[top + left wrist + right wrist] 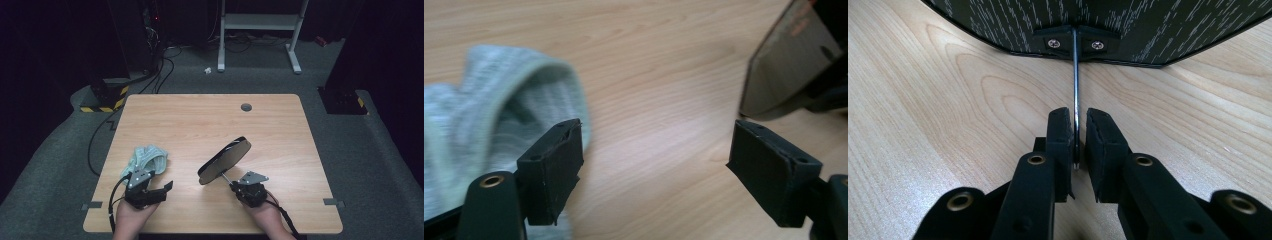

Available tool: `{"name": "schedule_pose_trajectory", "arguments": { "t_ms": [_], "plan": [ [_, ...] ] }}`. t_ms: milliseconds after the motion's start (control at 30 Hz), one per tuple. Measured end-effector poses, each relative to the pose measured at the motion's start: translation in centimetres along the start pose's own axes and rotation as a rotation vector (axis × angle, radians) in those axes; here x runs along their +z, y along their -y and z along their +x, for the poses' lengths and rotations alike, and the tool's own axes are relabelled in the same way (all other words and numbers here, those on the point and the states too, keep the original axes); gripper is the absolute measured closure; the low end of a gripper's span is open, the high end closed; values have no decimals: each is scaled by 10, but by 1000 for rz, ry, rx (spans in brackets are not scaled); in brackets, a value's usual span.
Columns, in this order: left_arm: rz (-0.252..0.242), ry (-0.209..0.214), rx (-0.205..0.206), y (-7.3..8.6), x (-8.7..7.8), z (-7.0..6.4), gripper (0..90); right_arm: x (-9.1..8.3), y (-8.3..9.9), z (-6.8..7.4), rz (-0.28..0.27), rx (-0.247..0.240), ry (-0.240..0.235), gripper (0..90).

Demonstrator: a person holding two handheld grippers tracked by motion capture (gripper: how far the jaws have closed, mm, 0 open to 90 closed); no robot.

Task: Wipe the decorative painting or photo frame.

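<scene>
While the right gripper [1076,145] pinches the thin metal stem [1076,75] of a dark oval paddle-like board [225,159], that board tilts up off the wooden table [210,120], its lower edge near the tabletop and its upper end raised away from the person. In the right gripper view the stem runs straight between the two closed jaws to a small plate fastened with two screws [1053,43] on the board's speckled underside. Just left of the board, the left gripper [157,189] rests low with its jaws spread wide and nothing between them. Beyond it, farther left of the board, lies a crumpled pale green sock [147,159], one jaw touching or nearly touching its fabric. To do this well, the stem should probably stay centred in the pads so the board cannot swivel, while the open gripper closes over the sock's cuff [549,75].
</scene>
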State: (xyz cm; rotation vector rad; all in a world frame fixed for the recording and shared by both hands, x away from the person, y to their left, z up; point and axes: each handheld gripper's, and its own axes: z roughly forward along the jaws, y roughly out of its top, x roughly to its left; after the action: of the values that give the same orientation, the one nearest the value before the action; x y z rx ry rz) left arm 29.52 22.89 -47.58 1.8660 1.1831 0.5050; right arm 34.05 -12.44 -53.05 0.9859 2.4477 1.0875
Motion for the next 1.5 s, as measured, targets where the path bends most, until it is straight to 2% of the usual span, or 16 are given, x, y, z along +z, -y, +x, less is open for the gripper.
{"name": "schedule_pose_trajectory", "arguments": {
  "t_ms": [67, 200, 267, 333, 433, 533, 600, 667, 767, 800, 867, 1033, 1067, 1100, 1400, 1500],
  "plan": [
    [14, 36, 2, 2, 6, -6, 236, 0, 0, 0, 0, 0, -2, 783],
    [55, 71, 34, 8, 20, -18, 234, 0, 0, 0, 2, -1, -3, 765],
    [72, 86, 39, 11, 26, -22, 227, 0, 0, 0, 0, -9, -2, 754],
    [96, 92, 68, 15, 34, -28, 222, 0, 0, 0, 0, -10, -1, 749],
    [117, 103, 84, 20, 44, -32, 217, 0, 0, 1, 1, -12, -1, 724],
    [144, 78, 115, 26, 52, -36, 212, 0, 0, 1, 1, -10, 0, 703],
    [159, 70, 112, 29, 57, -37, 201, 0, 0, 1, 1, -12, -1, 684],
    [171, 60, 132, 31, 61, -39, 195, -1, 0, 0, 1, -10, -7, 659],
    [166, 56, 136, 32, 62, -40, 193, -1, 0, 0, 3, 4, -13, 644],
    [158, 42, 152, 33, 63, -43, 190, -1, 0, 0, 4, 2, -13, 626],
    [155, 35, 157, 34, 63, -44, 180, -1, 0, 0, 4, -1, -13, 603],
    [149, 26, 147, 35, 63, -45, 172, -1, 1, 0, 4, -4, -13, 553],
    [156, 15, 132, 35, 64, -45, 145, -1, 1, 0, 6, 2, -14, 498],
    [156, 15, 132, 35, 64, -45, 130, -1, 1, 0, 6, 2, -14, 498],
    [156, 7, 123, 35, 63, -45, 140, -1, 1, 2, 16, 11, 5, 359],
    [153, 4, 118, 36, 62, -45, 145, -1, 2, 2, 14, 9, 6, 348]
  ]
}}
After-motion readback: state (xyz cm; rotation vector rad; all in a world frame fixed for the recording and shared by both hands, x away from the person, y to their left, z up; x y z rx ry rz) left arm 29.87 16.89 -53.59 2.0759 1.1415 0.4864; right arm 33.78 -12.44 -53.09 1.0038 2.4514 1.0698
